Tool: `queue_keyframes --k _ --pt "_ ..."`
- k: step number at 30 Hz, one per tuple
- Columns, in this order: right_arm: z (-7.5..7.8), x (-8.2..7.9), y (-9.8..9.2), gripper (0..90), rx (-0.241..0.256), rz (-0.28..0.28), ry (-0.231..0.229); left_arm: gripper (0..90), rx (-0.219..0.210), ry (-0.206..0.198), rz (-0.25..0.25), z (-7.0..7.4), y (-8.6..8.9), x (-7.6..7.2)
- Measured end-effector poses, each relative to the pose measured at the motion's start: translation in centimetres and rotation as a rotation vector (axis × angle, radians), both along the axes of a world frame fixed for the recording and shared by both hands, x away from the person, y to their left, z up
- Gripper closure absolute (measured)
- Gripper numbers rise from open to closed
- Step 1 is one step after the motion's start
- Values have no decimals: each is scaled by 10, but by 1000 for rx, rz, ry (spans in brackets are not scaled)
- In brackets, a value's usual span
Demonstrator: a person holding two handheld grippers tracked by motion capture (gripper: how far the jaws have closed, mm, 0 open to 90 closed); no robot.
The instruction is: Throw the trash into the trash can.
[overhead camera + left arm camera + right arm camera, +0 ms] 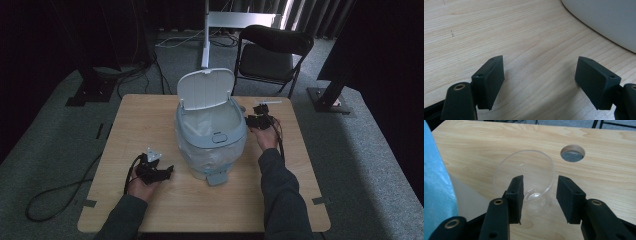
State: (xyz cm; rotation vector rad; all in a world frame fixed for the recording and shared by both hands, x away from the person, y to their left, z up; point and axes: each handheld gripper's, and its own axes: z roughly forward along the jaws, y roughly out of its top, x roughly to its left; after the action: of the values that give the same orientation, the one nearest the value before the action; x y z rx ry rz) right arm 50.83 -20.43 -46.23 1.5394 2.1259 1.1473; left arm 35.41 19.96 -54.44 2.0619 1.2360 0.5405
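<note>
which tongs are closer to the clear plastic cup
Right. The right tongs are open around the cup beside the bin; the left tongs sit open across the bin, over bare table.

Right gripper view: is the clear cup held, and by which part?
Not clearly held yet. The right gripper straddles the clear plastic cup's rim wall, one jaw inside, one outside, with a gap showing. The left gripper is open over bare table.

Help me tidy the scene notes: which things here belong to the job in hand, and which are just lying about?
In the job:
- clear plastic cup, between the right gripper's jaws
- lidded bin, lid up, liner fitted
- left gripper, open over bare table

Just lying about:
- folding chair behind the table
- cable on the carpet
</note>
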Motion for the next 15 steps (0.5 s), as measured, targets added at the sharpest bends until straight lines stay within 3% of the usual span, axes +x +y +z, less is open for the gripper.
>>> queue_keyframes --k 3,11,15 --pt "-2 0 1 619 -8 10 19 234 0 0 1 0 0 0" --pt "-5 -2 2 834 -49 31 52 234 -1 -1 2 0 0 0" --pt "-8 -6 -1 843 -60 42 53 234 0 0 1 0 0 0"
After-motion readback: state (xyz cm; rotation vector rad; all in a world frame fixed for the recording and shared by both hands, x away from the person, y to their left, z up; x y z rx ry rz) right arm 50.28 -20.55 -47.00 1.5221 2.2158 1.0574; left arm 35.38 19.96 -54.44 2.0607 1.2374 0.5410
